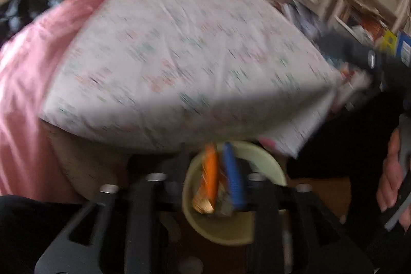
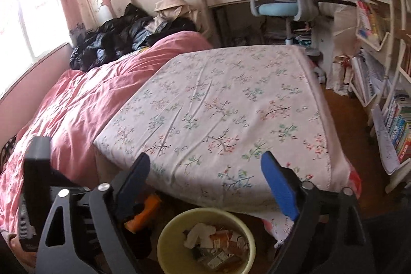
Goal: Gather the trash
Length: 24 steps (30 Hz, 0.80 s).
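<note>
Both tools over the bin at the foot of the bed.

The yellow bin stands on the floor just below the near edge of the bed, with paper scraps and wrappers lying inside it. The right tool hangs above the bin with its blue fingers spread wide and nothing between them. The left tool, blurred, points down into the bin; its orange and blue fingers stand slightly parted, and a crumpled wrapper shows at their tips, though a grip cannot be told.
</note>
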{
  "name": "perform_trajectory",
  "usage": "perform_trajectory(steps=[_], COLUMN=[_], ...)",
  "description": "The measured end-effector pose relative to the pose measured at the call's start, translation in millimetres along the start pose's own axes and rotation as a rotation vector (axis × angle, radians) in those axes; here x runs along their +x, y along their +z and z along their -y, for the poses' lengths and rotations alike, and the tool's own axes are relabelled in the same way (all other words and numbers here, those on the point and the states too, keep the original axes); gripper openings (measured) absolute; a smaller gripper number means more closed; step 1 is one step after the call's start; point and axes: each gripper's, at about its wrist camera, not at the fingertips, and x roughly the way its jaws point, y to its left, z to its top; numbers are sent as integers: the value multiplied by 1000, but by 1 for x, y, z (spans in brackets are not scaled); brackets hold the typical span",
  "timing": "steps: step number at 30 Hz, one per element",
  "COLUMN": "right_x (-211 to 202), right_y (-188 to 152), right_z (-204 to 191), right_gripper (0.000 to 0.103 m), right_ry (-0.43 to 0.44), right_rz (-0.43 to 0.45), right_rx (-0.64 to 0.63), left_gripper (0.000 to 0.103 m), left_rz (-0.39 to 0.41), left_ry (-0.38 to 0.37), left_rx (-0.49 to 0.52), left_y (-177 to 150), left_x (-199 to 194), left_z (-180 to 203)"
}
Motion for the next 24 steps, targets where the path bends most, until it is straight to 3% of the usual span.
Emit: perform_trajectory(steps=[1, 3, 8, 11, 16, 24], right_x=[0, -2, -1, -1, -3, -4], right_y=[0, -1, -2, -3, -4, -2], right_z=[-1, -3, -10, -16, -23, -21], right_gripper=[87, 89, 95, 95, 95, 95], right_ry=[-9, -27, -89, -123, -150, -166], right_rz=[4, 14, 35, 46, 78, 98], right_rx=[-4, -19, -69, -108, -149, -149], left_gripper=[74, 84, 94, 96, 96, 96], left_rz=[70, 174, 362, 441, 485, 475], left_ry=[58, 152, 308, 352, 380, 384], left_rx=[-29, -70, -118, -122, -140, -177], left_y=[2, 5, 8, 10, 10, 12], left_x=[-10, -26, -58, -73, -84, -85], left_z=[-7, -16, -30, -29, -32, -40])
